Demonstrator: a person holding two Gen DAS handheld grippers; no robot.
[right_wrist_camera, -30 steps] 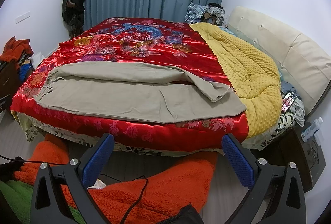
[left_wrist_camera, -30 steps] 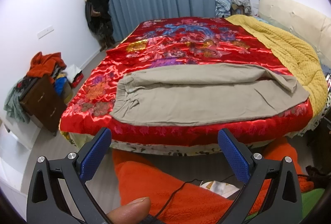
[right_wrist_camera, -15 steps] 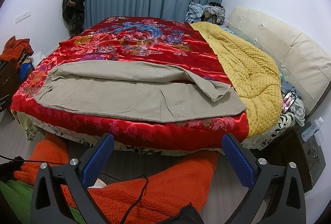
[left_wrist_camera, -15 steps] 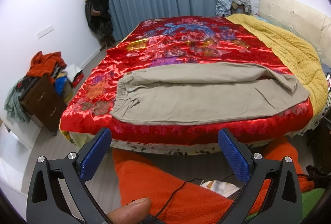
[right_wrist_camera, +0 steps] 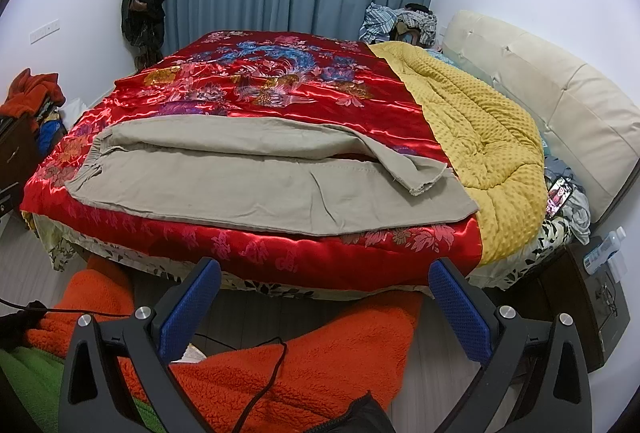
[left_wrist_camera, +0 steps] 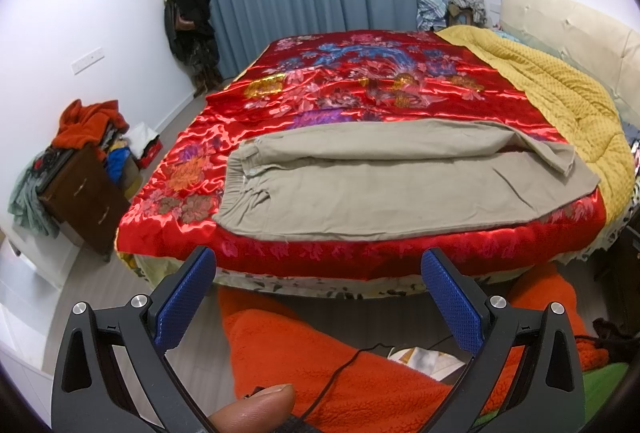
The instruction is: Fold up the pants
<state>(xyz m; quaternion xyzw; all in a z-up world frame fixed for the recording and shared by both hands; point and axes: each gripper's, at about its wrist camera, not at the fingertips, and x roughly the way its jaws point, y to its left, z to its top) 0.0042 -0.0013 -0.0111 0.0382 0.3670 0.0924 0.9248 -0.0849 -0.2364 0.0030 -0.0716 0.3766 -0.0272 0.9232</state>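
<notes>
A: Both tools hang back off the near edge of the bed. The left gripper (left_wrist_camera: 318,303) has its jaws spread wide with nothing between them, and the right gripper (right_wrist_camera: 324,307) is just as wide and just as empty.

B: And the pants (left_wrist_camera: 400,189) lie ahead of both of them, stretched sideways across the red satin quilt (left_wrist_camera: 360,85), waistband (left_wrist_camera: 244,177) ahead and to the left of the left tool, leg hems (right_wrist_camera: 428,181) ahead and slightly right of the right one.

A: Handling? I'd call it soft, limp cloth with little weight. It looks set to drape and sag rather than hold a shape. That satin looks slick, so I'd expect the pants to slide if dragged.

B: Agreed. One leg is already laid over the other lengthwise. I'd pinch the waistband with the left and the hem ends with the right, through both layers.

A: Anything changed from a second ago?

B: Barely. The view holds almost steady, the pants haven't moved, and both grippers remain wide and apart from the cloth.
</notes>
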